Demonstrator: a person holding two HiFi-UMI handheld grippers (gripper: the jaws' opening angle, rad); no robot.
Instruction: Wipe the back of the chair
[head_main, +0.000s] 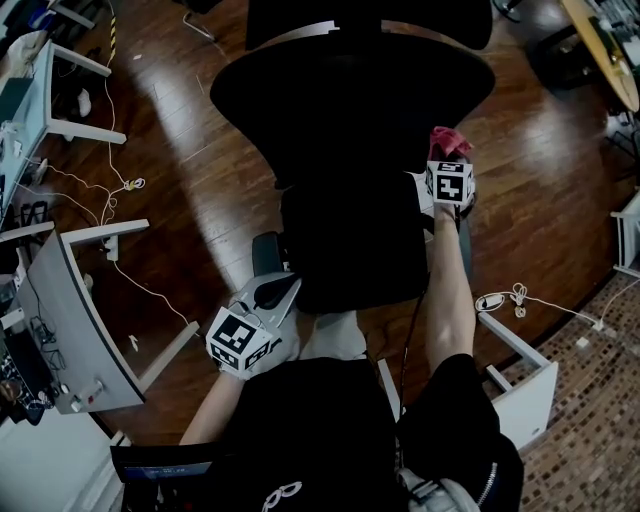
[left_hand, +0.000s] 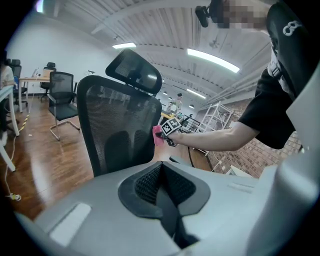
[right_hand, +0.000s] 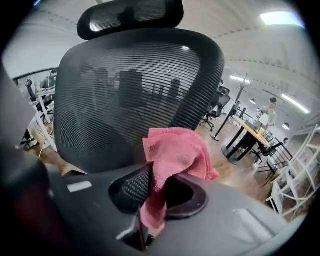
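Right hand-held gripper pinches a pink cloth beside the right edge of the mesh chair back, left hand-held gripper idle, jaws pressed together on nothing; advised: lay the cloth's loose fold flat on the mesh and sweep in overlapping passes, jaws clear.

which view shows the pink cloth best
The right gripper view: the cloth fills the middle, pinched in the right gripper, in front of the chair back. The head view shows only a small pink scrap; the left gripper view, a tiny patch beside the chair back.
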